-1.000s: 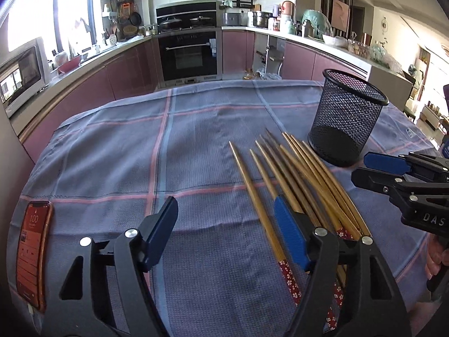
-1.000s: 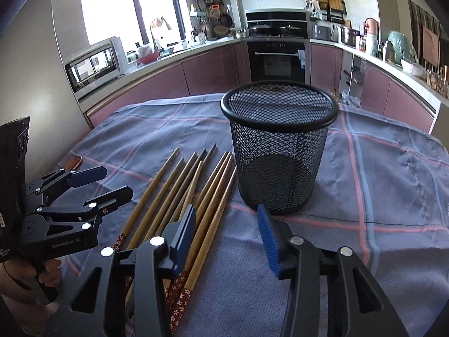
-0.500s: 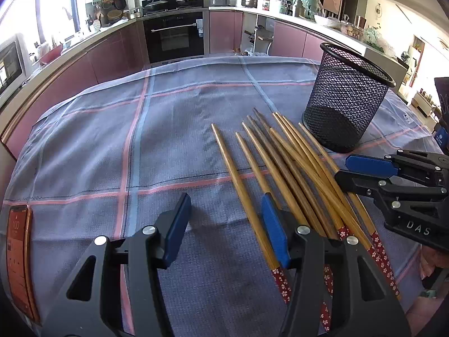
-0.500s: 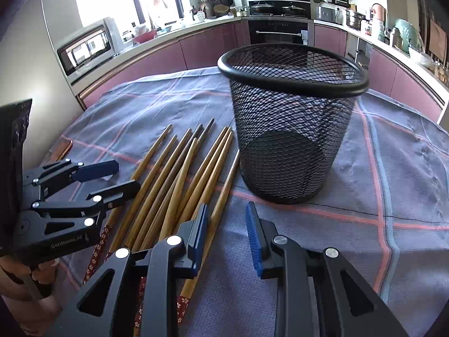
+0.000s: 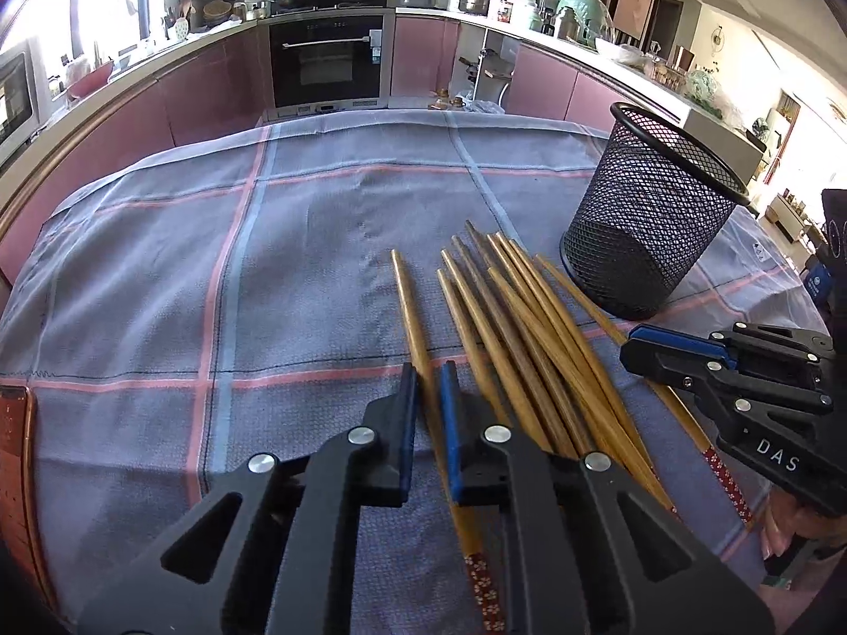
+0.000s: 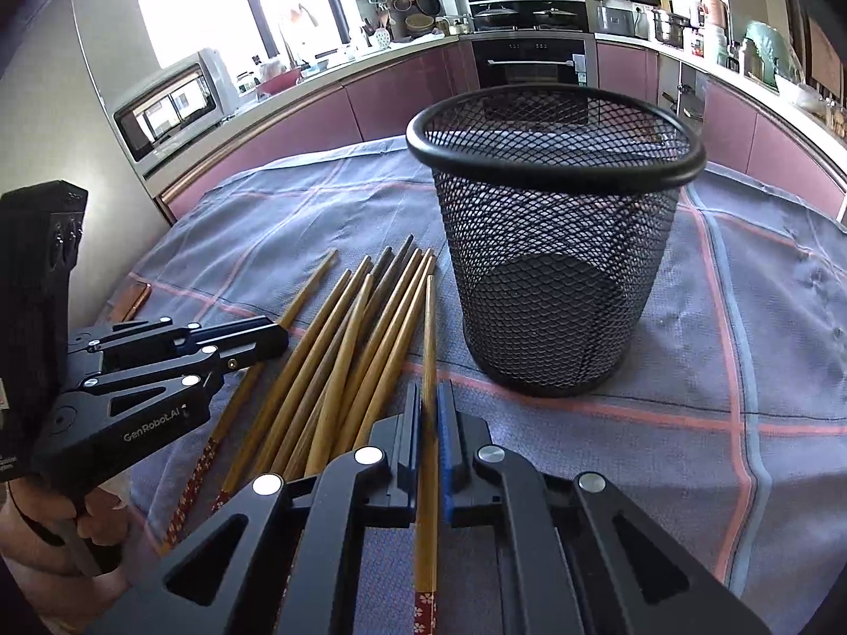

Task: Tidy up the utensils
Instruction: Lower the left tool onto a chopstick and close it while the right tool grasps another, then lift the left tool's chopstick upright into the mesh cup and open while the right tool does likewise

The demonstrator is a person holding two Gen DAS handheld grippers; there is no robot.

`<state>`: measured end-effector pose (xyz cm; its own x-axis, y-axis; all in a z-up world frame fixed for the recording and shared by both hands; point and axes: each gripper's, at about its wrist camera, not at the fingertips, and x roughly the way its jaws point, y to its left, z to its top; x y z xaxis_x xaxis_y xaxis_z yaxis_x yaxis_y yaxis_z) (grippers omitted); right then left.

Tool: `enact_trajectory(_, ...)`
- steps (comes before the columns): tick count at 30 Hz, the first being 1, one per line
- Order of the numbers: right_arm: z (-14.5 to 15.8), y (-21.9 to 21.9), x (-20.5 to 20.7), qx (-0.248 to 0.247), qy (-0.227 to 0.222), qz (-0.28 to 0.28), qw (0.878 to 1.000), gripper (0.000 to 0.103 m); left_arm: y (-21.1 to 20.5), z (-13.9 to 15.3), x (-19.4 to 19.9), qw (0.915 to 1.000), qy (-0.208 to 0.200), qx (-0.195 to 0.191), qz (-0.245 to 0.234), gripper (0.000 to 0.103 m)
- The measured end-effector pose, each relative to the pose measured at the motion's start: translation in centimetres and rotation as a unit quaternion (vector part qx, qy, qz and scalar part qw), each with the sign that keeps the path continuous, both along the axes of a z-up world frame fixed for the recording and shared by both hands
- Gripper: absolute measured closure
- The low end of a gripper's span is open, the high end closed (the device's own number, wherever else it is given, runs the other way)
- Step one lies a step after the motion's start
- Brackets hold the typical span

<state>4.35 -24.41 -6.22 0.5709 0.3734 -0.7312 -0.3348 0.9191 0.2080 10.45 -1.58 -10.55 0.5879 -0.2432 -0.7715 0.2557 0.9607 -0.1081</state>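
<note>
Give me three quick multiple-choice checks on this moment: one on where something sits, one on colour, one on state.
1. Where does the mesh cup stand relative to the chopsticks, seen from the right wrist?
A. right of them
B. left of them
C. on top of them

2. What colour are the pads of the left gripper?
A. red
B. blue
C. yellow

3. What is in the right gripper?
A. nothing
B. the cup's rim
C. one chopstick

Key: 1 A, the cup stands right of the sticks. 2 B, blue strips line the jaws. 3 C, its jaws pinch one stick.

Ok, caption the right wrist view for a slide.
Right tool clamps one bamboo chopstick beside the empty black wire-mesh cup on checked cloth.
</note>
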Motion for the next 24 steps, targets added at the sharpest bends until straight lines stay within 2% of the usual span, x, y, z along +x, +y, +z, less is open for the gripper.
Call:
enact_trajectory(4,1.8,-0.3,-1.1,0.018,-0.026,0.021,0.999,0.098,0.3,0.8,-0.7,0.9998,-0.005,-0.016,-0.007,0.095)
enact_trajectory(9,4.8,-1.6,-2.6,0.043,-0.076,0.041,0.995,0.098,0.9,3.4,-2.1,0.9983,-0.026,-0.044,-0.029,0.095)
enact_trajectory(16,8.1,-3.4,-3.5,0.078,-0.127,0.039,0.988,0.098,1.9,8.5,-4.1,0.9912,-0.067,-0.095,-0.062,0.095)
enact_trajectory(24,12.0,-4.6,-3.1,0.106,-0.178,0.042,0.977,0.098,2.3,14.4,-5.9,0.9806,-0.133,-0.123,-0.074,0.095)
